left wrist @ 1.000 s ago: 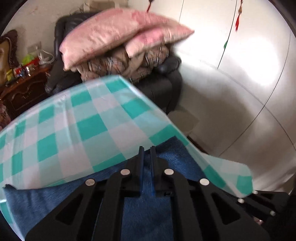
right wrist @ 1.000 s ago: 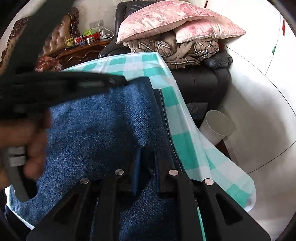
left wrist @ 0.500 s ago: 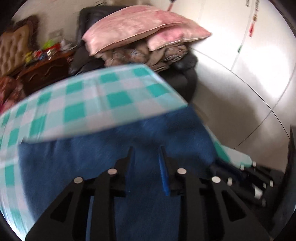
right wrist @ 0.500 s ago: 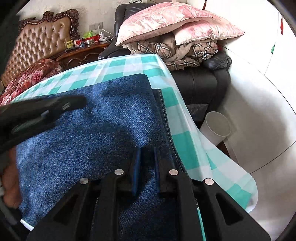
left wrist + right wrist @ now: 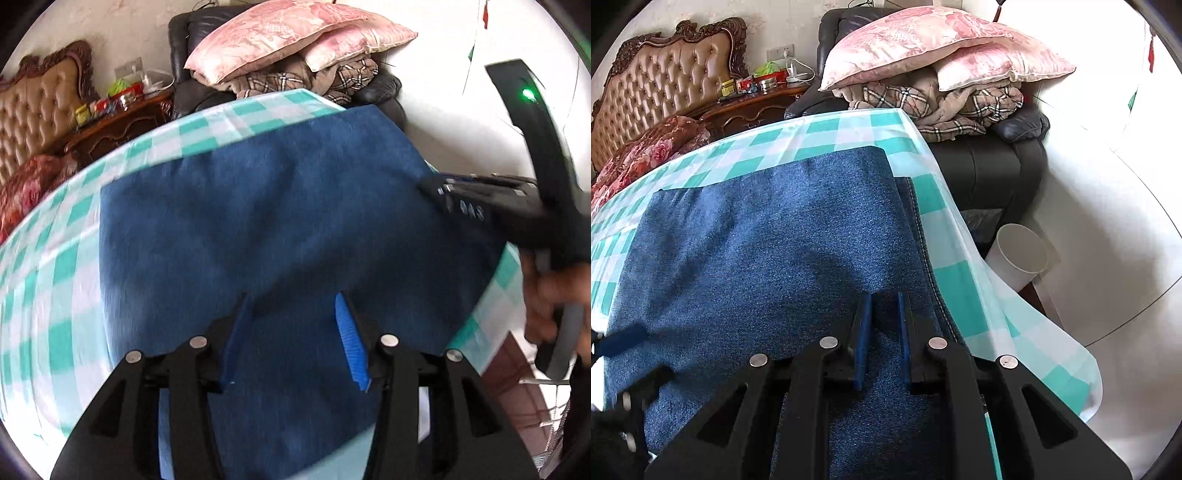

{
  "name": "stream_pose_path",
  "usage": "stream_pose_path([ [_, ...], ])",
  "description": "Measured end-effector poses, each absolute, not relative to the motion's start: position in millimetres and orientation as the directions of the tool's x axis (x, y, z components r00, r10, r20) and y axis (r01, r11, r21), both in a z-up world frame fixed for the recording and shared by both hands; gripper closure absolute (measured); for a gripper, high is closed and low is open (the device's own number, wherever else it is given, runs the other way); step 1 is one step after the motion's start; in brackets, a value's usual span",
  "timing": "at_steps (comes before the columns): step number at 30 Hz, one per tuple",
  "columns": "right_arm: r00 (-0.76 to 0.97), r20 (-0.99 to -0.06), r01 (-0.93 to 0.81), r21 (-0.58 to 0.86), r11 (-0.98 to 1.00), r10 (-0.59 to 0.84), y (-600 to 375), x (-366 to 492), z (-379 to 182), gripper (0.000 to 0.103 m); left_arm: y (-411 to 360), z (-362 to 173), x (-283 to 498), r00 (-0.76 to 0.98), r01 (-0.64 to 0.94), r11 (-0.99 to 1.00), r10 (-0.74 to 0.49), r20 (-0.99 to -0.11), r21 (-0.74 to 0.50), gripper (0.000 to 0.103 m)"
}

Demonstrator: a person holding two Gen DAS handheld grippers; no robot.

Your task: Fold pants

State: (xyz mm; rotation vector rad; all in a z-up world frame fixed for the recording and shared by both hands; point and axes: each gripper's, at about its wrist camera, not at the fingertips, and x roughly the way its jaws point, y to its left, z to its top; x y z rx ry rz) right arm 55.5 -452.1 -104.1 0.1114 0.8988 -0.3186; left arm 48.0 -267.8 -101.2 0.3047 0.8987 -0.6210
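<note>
The blue denim pants point(image 5: 280, 229) lie folded flat on the table with the teal-and-white checked cloth point(image 5: 55, 280). They also show in the right wrist view point(image 5: 768, 251). My left gripper point(image 5: 291, 302) is open and empty, just above the near part of the pants. My right gripper point(image 5: 884, 299) hovers over the pants' right edge with a narrow gap between its fingers and nothing in it. The right gripper also shows at the right of the left wrist view point(image 5: 436, 190), with the hand that holds it.
A black armchair point(image 5: 990, 166) piled with pink pillows point(image 5: 923, 44) and plaid blankets stands behind the table. A white cup point(image 5: 1019, 254) sits on the floor to the right. A tufted headboard point(image 5: 661, 88) and cluttered nightstand point(image 5: 753, 107) are at the left.
My left gripper let go of the denim, opened wide and drew back toward me. The folded layer now lies flat. My right gripper's fingers parted slightly and stayed in place.
</note>
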Motion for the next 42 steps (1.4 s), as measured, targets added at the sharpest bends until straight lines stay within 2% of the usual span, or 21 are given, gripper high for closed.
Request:
stream_pose_path([
  [5,0.571,-0.787,0.322,-0.049,0.946,-0.235,-450.6,56.4,-103.1,0.092,-243.7,-95.1,36.5,0.452,0.587,0.809,-0.355,-0.818,-0.027,0.043],
  [8,0.566,-0.789,0.327,-0.054,0.944,-0.241,-449.7,56.6,-102.6,0.092,-225.2,-91.1,34.7,0.463,0.545,0.838,-0.335,-0.821,-0.034,0.040],
  [11,0.562,-0.789,0.334,-0.058,0.941,-0.248,-448.5,54.3,-101.6,0.092,-208.7,-85.4,32.4,0.498,0.520,0.854,-0.328,-0.803,-0.026,0.025],
  [13,0.558,-0.791,0.347,-0.054,0.936,-0.252,-448.0,50.9,-99.8,0.091,-206.4,-82.2,27.9,0.543,0.515,0.856,-0.279,-0.792,0.051,0.014],
  [17,0.548,-0.791,0.389,-0.048,0.920,-0.273,-445.2,39.0,-92.0,0.084,-208.9,-72.4,21.4,0.603,0.499,0.857,-0.235,-0.762,0.130,0.002],
  [18,0.550,-0.789,0.392,-0.049,0.919,-0.276,-441.6,35.0,-89.1,0.080,-209.9,-69.6,20.2,0.616,0.499,0.856,-0.241,-0.750,0.134,0.002],
  [20,0.561,-0.779,0.393,-0.046,0.919,-0.279,-436.0,28.6,-84.4,0.053,-213.3,-64.9,24.9,0.627,0.486,0.865,-0.242,-0.740,0.129,0.002],
  [21,0.566,-0.771,0.399,-0.054,0.915,-0.292,-432.8,25.2,-81.8,0.045,-215.1,-62.3,28.9,0.629,0.490,0.864,-0.257,-0.734,0.117,0.002],
  [22,0.567,-0.759,0.414,-0.072,0.908,-0.319,-429.0,22.2,-79.2,0.032,-219.4,-59.0,33.5,0.628,0.507,0.856,-0.287,-0.724,0.100,0.002],
  [23,0.571,-0.751,0.419,-0.080,0.905,-0.330,-426.0,20.1,-78.0,0.029,-228.2,-55.8,42.7,0.617,0.538,0.839,-0.327,-0.716,0.081,0.002],
  [28,0.538,-0.777,0.431,-0.080,0.899,-0.327,-425.9,18.6,-89.2,0.028,-284.4,-53.5,100.5,0.529,0.606,0.795,-0.404,-0.747,-0.001,0.002],
  [34,0.508,-0.796,0.452,-0.079,0.889,-0.329,-436.8,18.6,-102.1,0.017,-354.8,-79.5,158.6,0.462,0.646,0.762,-0.348,-0.816,0.041,0.005],
  [42,0.508,-0.802,0.450,-0.065,0.891,-0.315,-438.7,14.3,-108.0,0.015,-378.3,-96.4,198.4,0.455,0.625,0.779,-0.305,-0.837,0.056,0.001],
])
